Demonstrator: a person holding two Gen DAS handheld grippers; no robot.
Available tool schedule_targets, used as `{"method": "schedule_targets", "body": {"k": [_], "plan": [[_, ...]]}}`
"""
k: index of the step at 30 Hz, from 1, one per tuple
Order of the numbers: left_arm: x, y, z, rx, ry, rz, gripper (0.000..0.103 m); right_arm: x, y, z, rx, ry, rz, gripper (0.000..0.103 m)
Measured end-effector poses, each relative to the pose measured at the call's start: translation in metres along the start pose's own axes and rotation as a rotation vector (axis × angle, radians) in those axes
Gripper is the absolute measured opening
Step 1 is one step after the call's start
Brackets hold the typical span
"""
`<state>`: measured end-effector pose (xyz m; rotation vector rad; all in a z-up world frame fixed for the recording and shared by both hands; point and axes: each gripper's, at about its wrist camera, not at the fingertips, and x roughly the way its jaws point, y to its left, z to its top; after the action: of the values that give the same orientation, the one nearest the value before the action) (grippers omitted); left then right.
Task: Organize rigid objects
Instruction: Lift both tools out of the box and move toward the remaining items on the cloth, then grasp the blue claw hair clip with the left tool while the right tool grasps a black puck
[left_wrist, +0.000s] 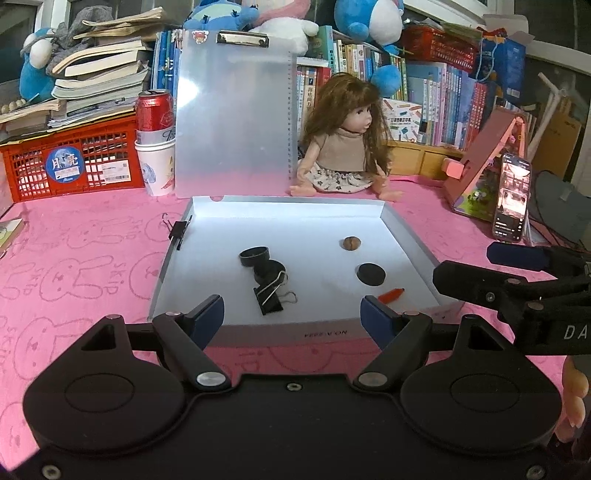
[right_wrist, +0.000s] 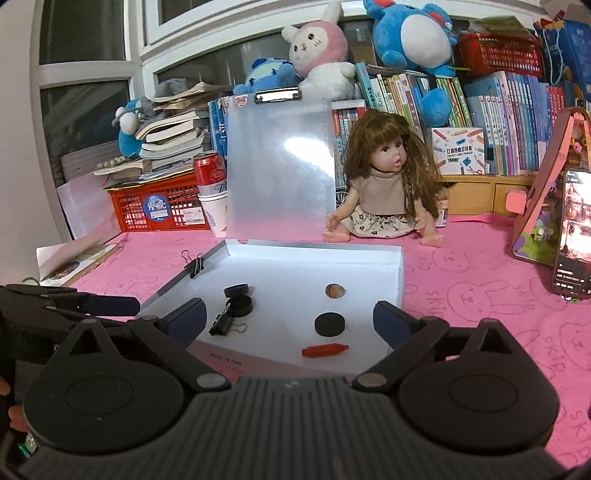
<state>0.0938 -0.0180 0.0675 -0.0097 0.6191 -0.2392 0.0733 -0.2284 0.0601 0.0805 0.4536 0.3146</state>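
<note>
Pink cloth (right_wrist: 480, 266); pink rabbit toy (right_wrist: 317, 40) whole only rightward

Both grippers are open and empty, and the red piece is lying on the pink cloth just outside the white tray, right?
Not quite: the red piece lies inside the white tray, near its front edge, as the right wrist view shows. Both the left gripper and right gripper are open and empty.

Open above the white tray (left_wrist: 413, 236), low walls only; blocked behind by clipboard (left_wrist: 236, 122) and doll (left_wrist: 341, 147).
</note>
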Motion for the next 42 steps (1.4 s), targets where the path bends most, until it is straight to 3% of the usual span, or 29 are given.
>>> {"method": "schedule_targets", "body": {"k": [19, 34, 37, 42], "plan": [[-0.021, 0.005, -0.048, -0.041, 0.04, 0.013, 0.081, -0.028, 0.014, -0.045, -0.137, -0.017, -0.048, 0.103], [-0.042, 0.0, -0.094, -0.026, 0.051, 0.017, 0.081, -0.044, -0.002, -0.088, -0.122, 0.029, -0.13, 0.103], [-0.044, -0.003, -0.1, -0.003, 0.048, 0.019, 0.076, -0.043, 0.0, -0.092, -0.133, 0.032, -0.136, 0.101], [-0.047, -0.006, -0.104, 0.002, 0.054, 0.009, 0.053, -0.039, 0.007, -0.096, -0.166, 0.049, -0.137, 0.091]]}}
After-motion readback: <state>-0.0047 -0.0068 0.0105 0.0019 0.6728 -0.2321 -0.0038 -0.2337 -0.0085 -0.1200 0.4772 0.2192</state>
